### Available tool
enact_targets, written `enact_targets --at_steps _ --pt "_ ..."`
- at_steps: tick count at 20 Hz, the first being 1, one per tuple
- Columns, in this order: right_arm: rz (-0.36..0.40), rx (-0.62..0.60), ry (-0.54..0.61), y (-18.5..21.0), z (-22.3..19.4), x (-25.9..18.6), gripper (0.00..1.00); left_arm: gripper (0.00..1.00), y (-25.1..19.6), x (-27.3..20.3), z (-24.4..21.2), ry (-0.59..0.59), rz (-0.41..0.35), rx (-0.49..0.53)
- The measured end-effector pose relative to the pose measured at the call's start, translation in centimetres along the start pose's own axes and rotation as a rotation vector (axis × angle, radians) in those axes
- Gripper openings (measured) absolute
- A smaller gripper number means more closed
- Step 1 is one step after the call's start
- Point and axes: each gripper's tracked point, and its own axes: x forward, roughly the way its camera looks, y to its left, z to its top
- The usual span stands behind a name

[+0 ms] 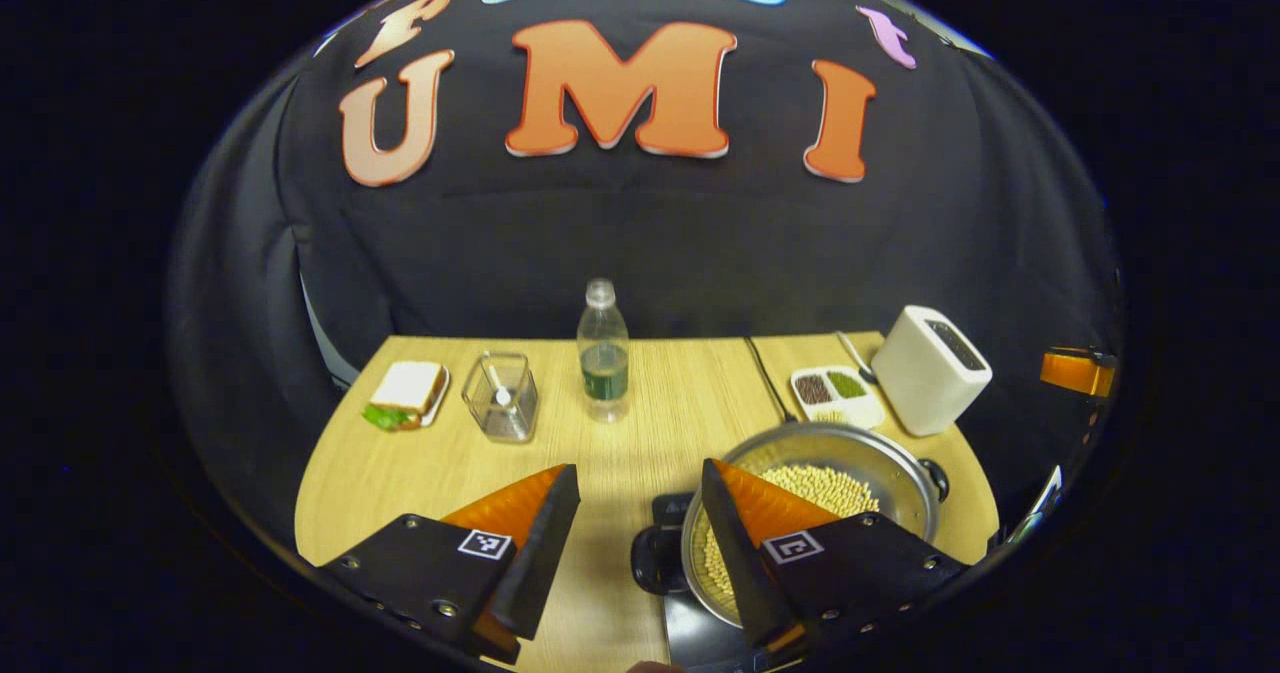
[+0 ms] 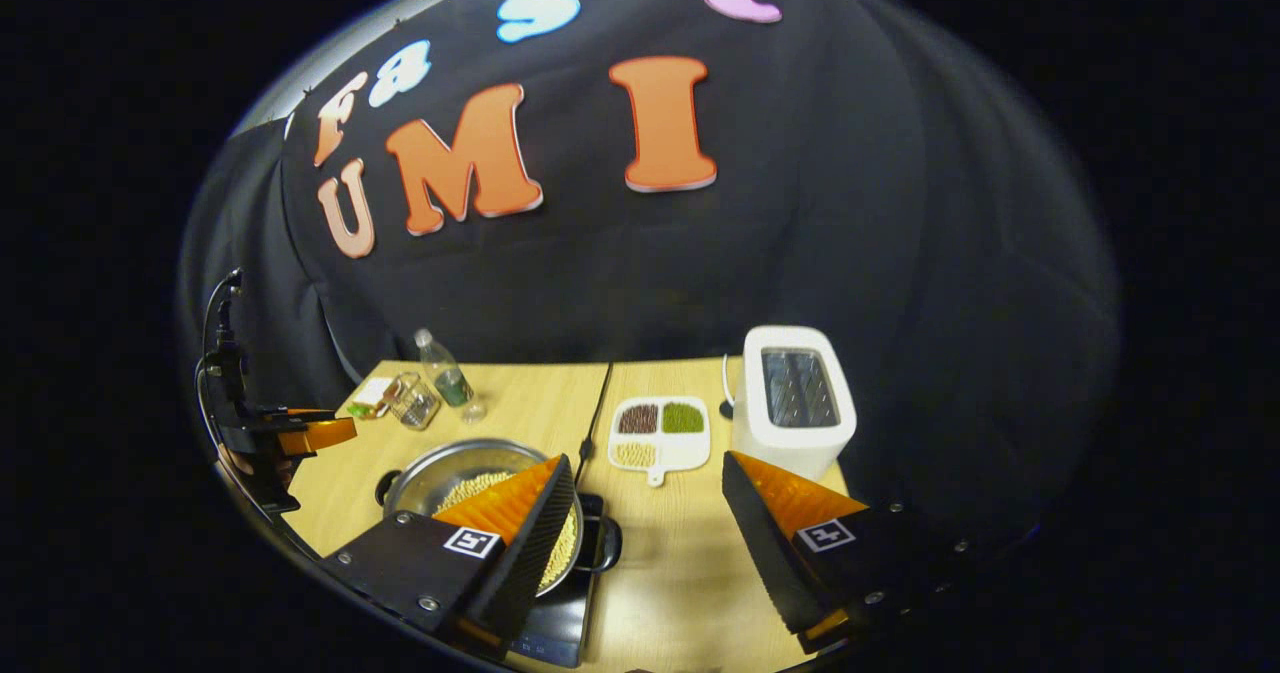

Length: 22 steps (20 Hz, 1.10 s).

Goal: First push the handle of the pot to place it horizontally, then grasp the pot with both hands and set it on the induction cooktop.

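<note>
In the left gripper view, the left gripper (image 1: 640, 543) sits at the bottom centre of the frame with its two fingers spread wide, grasping nothing. A light wooden table (image 1: 660, 393) fills the lower middle. The steel pot (image 1: 850, 448), full of pale soybeans (image 1: 825, 488), stands at lower right on the black induction cooktop (image 1: 700, 628), partly behind the gripper's right-hand finger. One black pot handle (image 1: 655, 560) points toward frame left, in the gap between the fingers; another (image 1: 935, 475) shows on the pot's far right. Across the back of the table, from left to right, stand a sandwich on a plate (image 1: 408, 393), a clear container (image 1: 502, 396), a water bottle (image 1: 603, 353), a white divided tray of beans (image 1: 835, 393) and a white toaster (image 1: 930, 368).

In the right gripper view, the right gripper (image 2: 650, 538) is at bottom centre, its fingers likewise wide apart and empty over bare tabletop. The pot (image 2: 440, 468) lies at lower left on the cooktop (image 2: 560, 633), behind the gripper's left-hand finger, one handle (image 2: 605, 543) showing beside that finger. The other gripper (image 2: 300, 435) is at the far left edge; whether it is released or clenched cannot be told from here. The bean tray (image 2: 660, 433) and toaster (image 2: 795, 398) sit at centre right.
</note>
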Motion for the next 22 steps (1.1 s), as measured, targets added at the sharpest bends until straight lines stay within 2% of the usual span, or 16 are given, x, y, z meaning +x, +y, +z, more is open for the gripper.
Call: enact_targets --at_steps 3,4,5,9,15,18,21,22 --pt "-0.006 -0.062 -0.15 0.0 6.4 -3.9 0.93 0.78 0.7 -3.6 7.3 -0.162 -0.002 -0.01" --pt "-0.012 -0.07 -0.193 0.0 8.6 -5.7 0.93 0.9 0.8 -5.0 9.1 -0.213 -0.002 -0.017" --pt "-0.019 -0.072 -0.237 -0.2 10.7 -7.4 0.93 0.92 0.9 -6.0 11.3 -0.269 0.0 -0.026" --pt "-0.011 -0.102 -0.377 1.4 16.1 -12.1 0.93 0.91 2.4 -12.7 19.8 -0.496 -0.009 -0.075" --pt "-0.013 -0.165 -0.527 3.9 23.0 -17.8 0.93 0.89 3.5 -23.4 28.7 -0.797 0.0 -0.106" --pt "0.02 -0.164 -0.589 5.4 25.6 -20.6 0.98 0.88 4.2 -27.7 31.0 -0.883 0.058 -0.072" --pt "0.025 -0.146 -0.654 5.6 28.3 -22.8 0.97 0.88 4.6 -29.2 31.6 -0.929 0.09 -0.072" --pt "0.027 -0.147 -0.664 5.5 28.7 -23.4 0.93 0.89 4.6 -29.6 31.9 -0.942 0.088 -0.092"
